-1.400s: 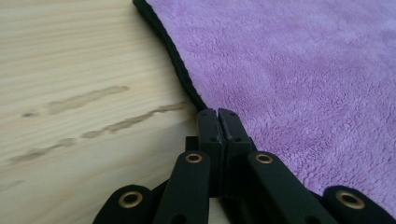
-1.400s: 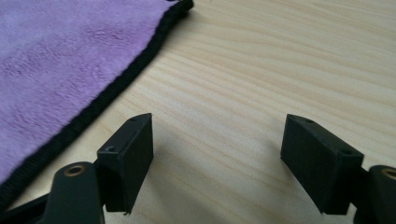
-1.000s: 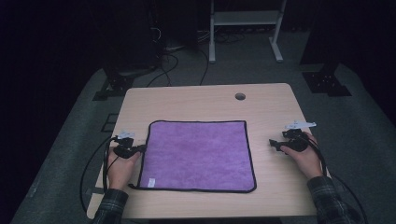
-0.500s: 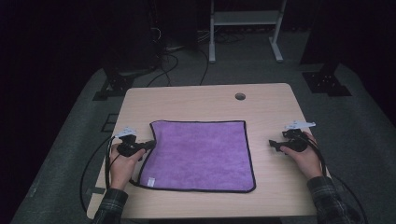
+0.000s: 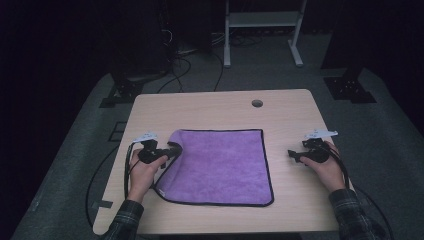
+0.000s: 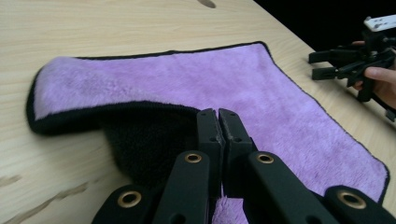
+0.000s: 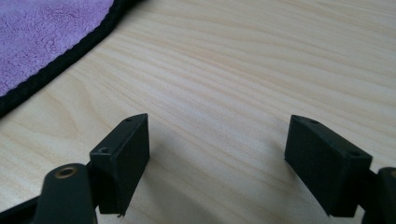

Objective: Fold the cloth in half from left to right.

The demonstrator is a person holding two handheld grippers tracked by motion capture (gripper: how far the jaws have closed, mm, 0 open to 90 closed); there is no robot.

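A purple cloth (image 5: pixel 220 165) with black edging lies in the middle of the wooden table (image 5: pixel 200 107). Its left edge is raised and curled over toward the right, showing the dark underside (image 6: pixel 144 144). My left gripper (image 5: pixel 172 150) is shut on that lifted edge, jaws pressed together (image 6: pixel 218 116) with purple pile showing under them. My right gripper (image 5: pixel 291 155) rests to the right of the cloth, apart from it, pointing toward it. Its jaws stand open (image 7: pixel 217 154) over bare wood, with nothing between them; the cloth's border (image 7: pixel 37 37) lies off to the upper left.
A round hole (image 5: pixel 257 103) sits near the table's far edge. Beyond the table stand a white frame (image 5: pixel 260 30) and dark stands, with cables on the grey floor (image 5: pixel 190 65). A cable (image 5: pixel 125 170) trails from the left gripper. Bare wood surrounds the cloth.
My left gripper has moved right and slightly up with the cloth's left edge, so that edge now curls over the cloth. The right hand has stayed put.
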